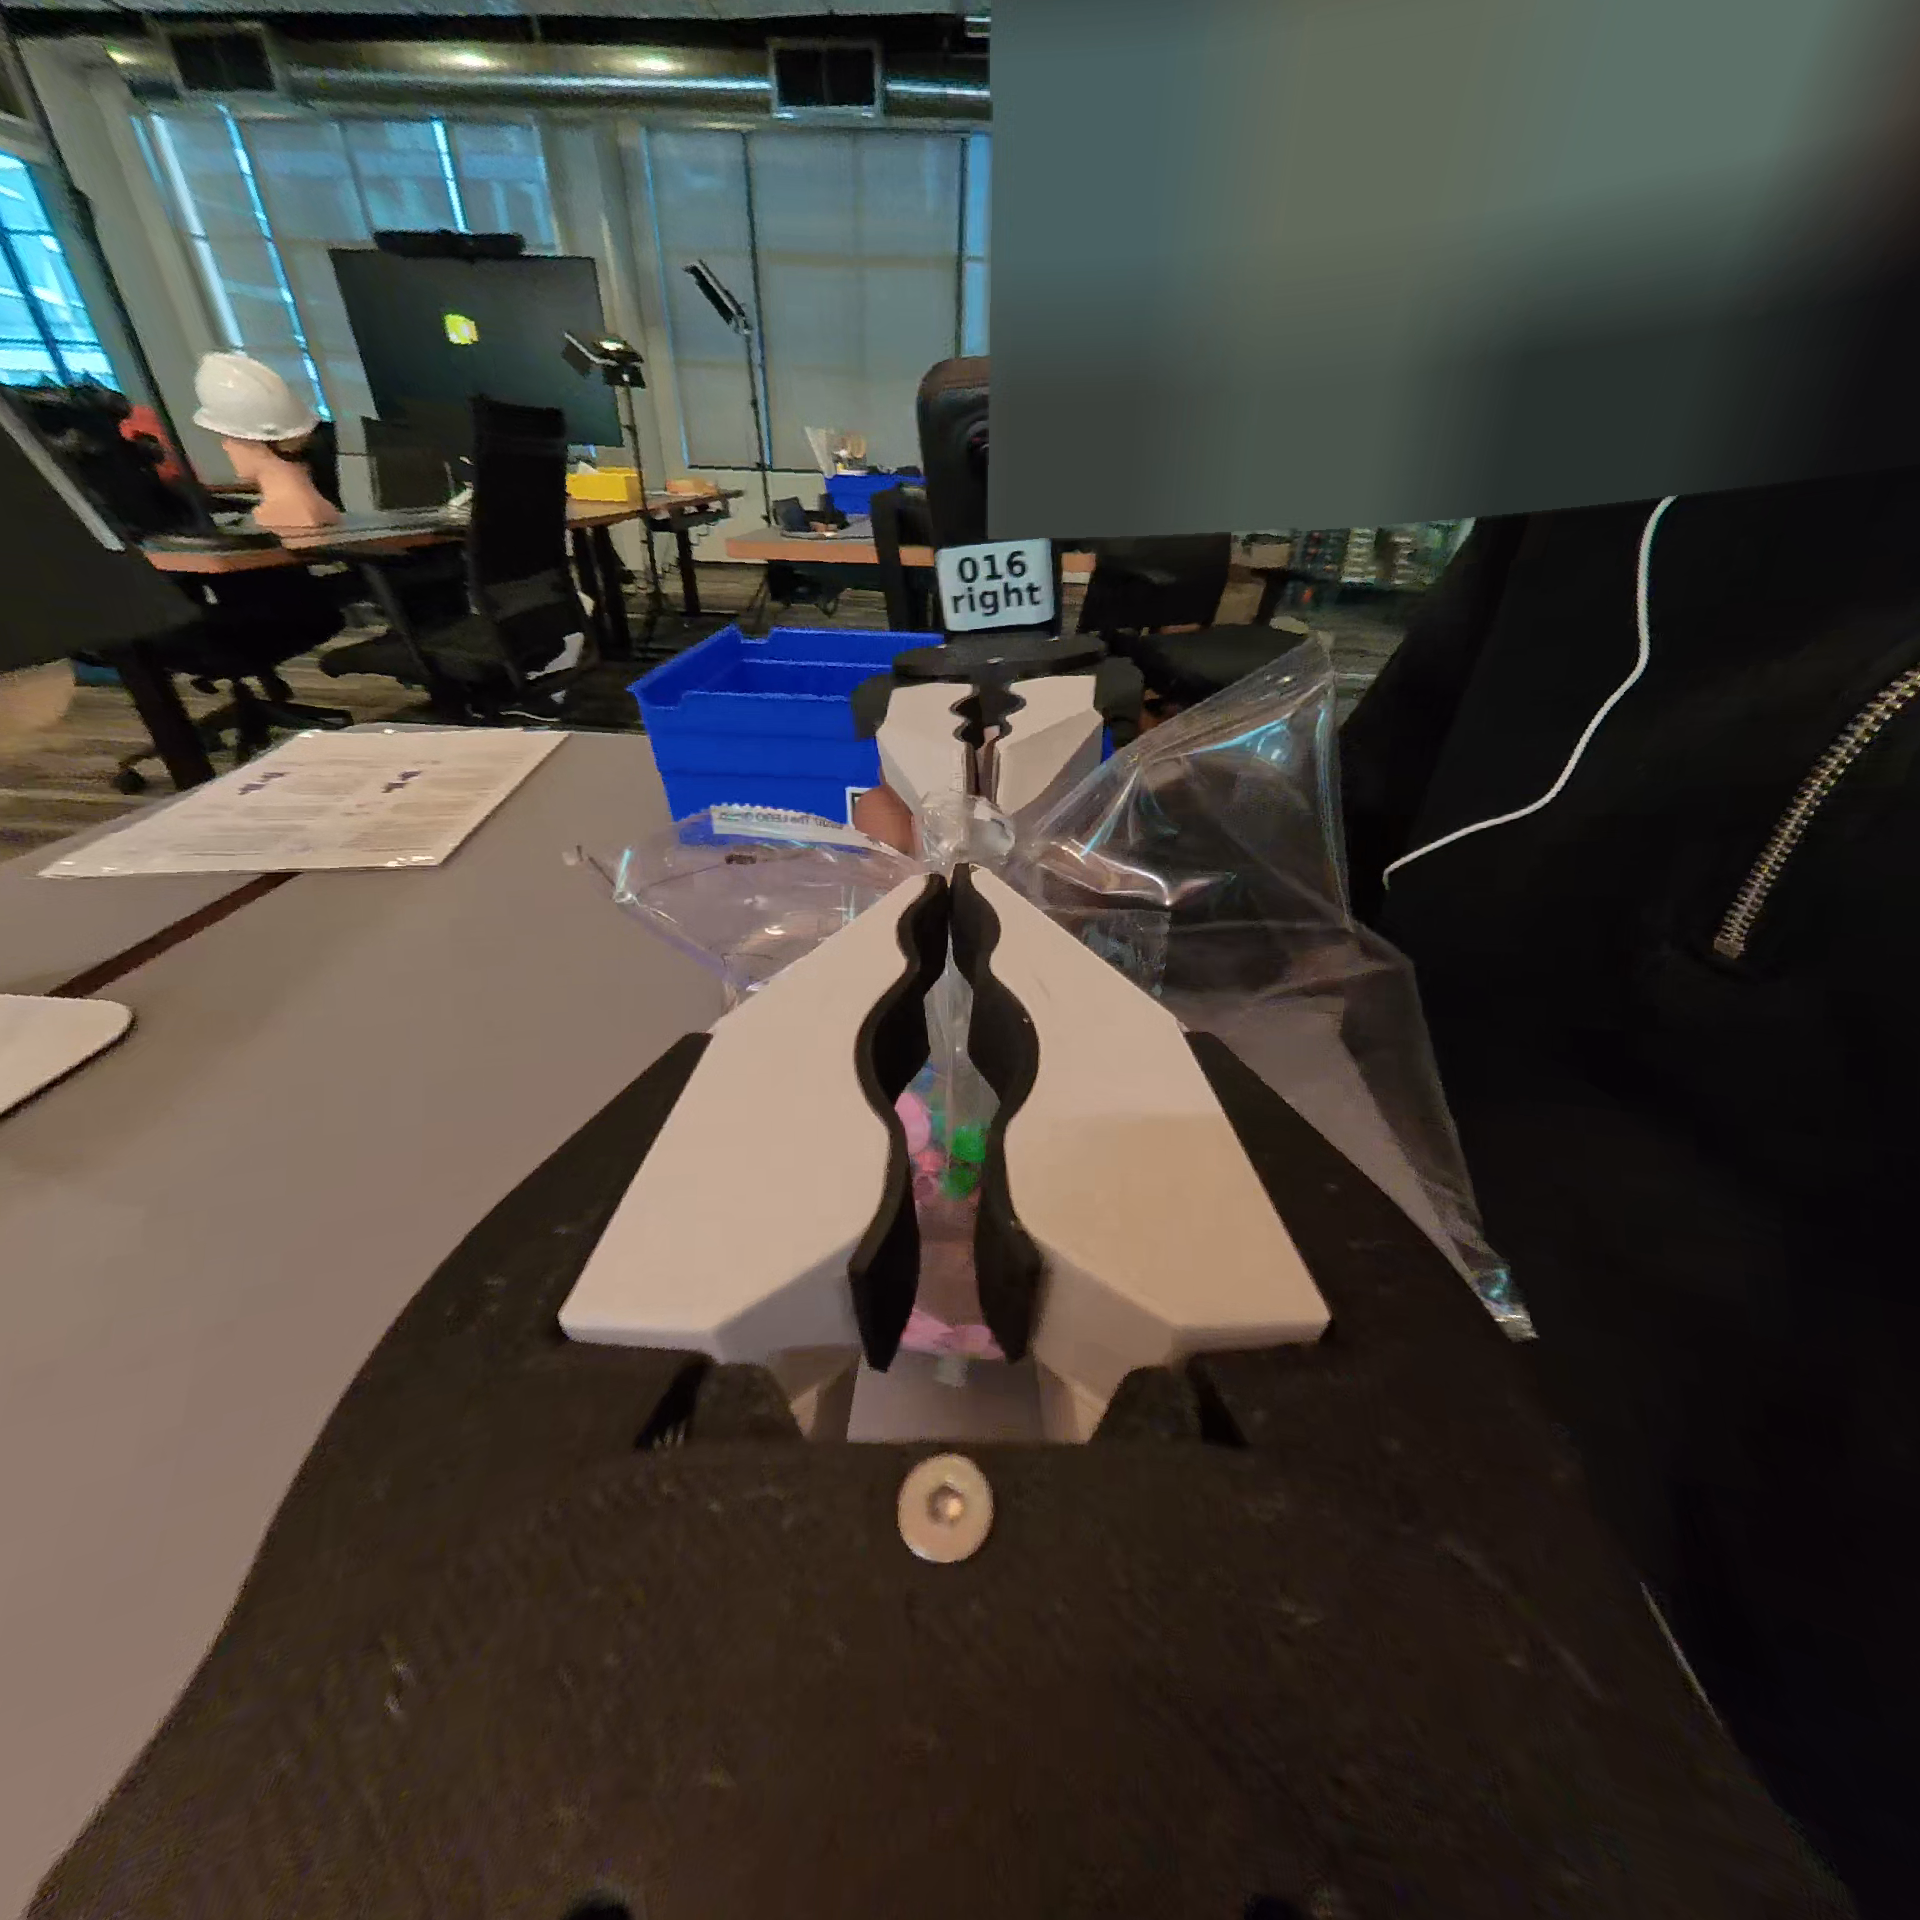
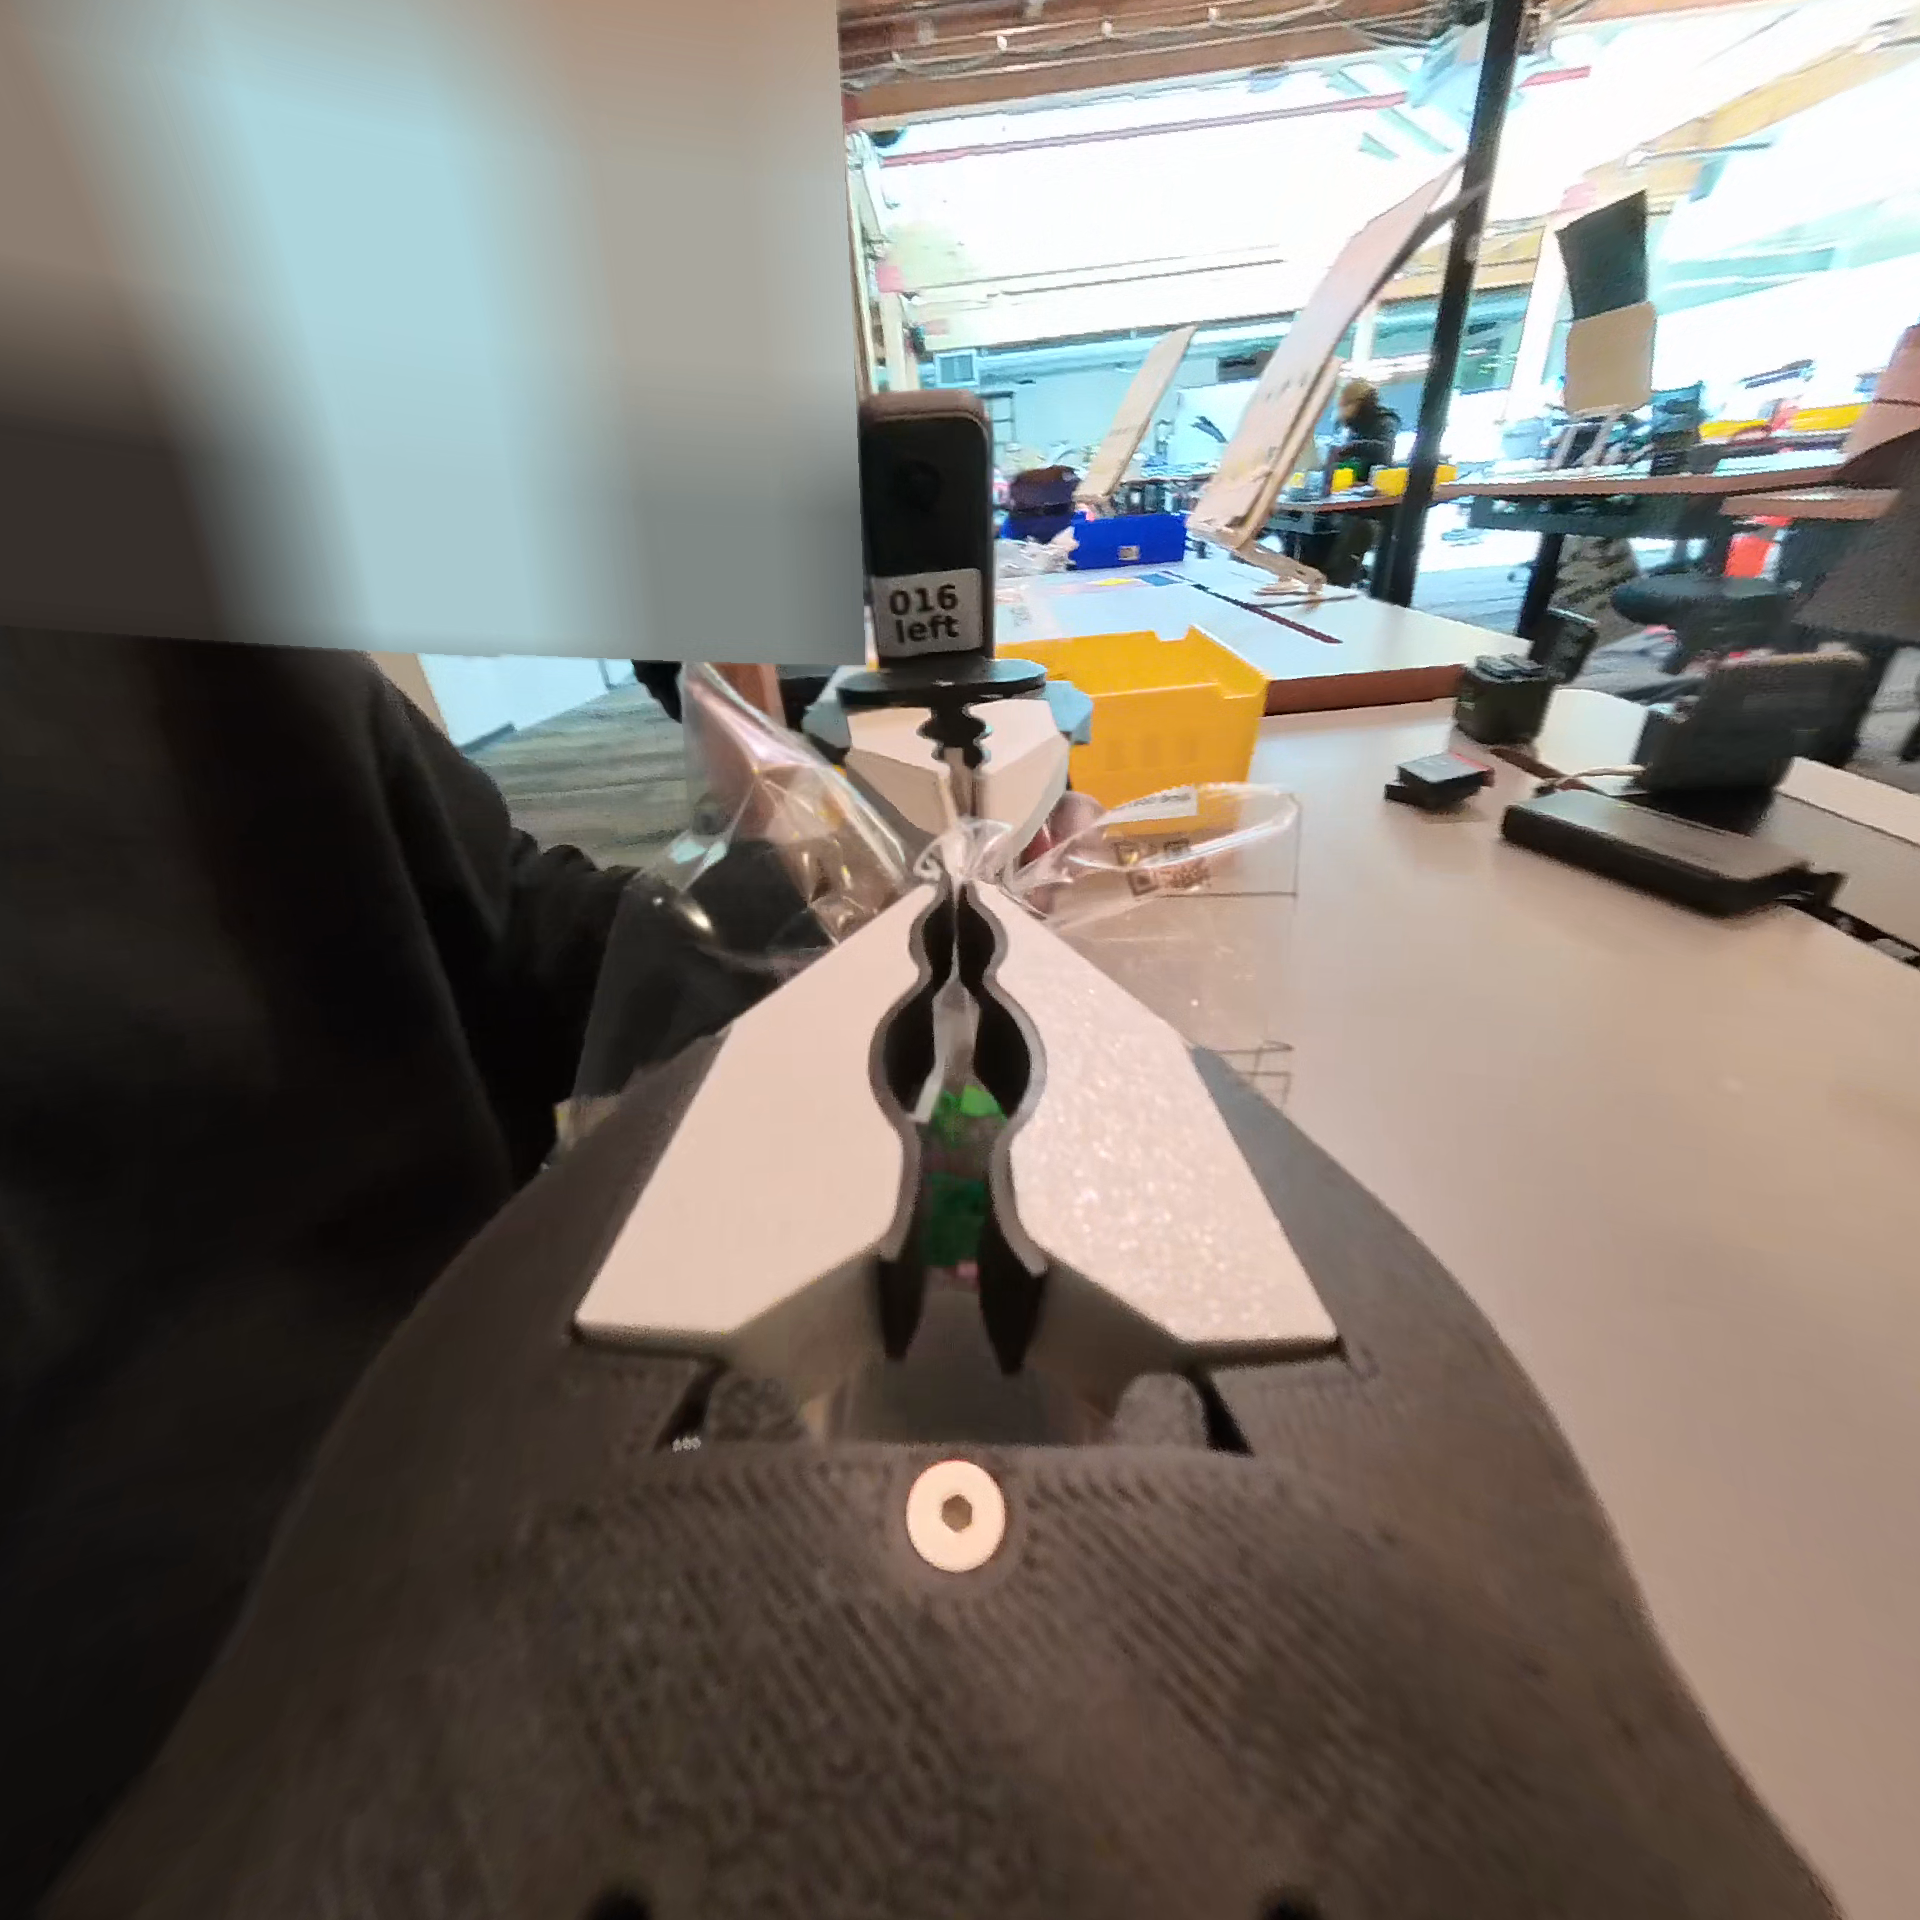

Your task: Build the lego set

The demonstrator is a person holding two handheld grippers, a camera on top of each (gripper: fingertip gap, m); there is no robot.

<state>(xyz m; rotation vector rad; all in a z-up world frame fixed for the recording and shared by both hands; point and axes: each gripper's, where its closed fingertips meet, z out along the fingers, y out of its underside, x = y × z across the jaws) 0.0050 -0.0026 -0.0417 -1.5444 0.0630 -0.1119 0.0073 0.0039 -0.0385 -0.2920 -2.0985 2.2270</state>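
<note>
A clear plastic bag (image 1: 1226,831) of small pink and green lego pieces (image 1: 940,1138) hangs between my two grippers above the grey table (image 1: 312,1091). My left gripper (image 1: 951,878) is shut on the bag's top edge, and the film runs down between its black pads. My right gripper (image 2: 954,896) faces it tip to tip and is shut on the same bag (image 2: 1174,883); green pieces (image 2: 961,1143) show below its pads. Each gripper also shows in the other's view: the right gripper (image 1: 982,774) and the left gripper (image 2: 961,790).
A blue bin (image 1: 758,727) stands behind the bag, and a printed sheet (image 1: 312,795) lies at the left. A yellow bin (image 2: 1164,717) and dark devices (image 2: 1652,847) sit on the table to the right. A person in a black jacket (image 1: 1662,935) stands close. My left and right fingertips are right by each other.
</note>
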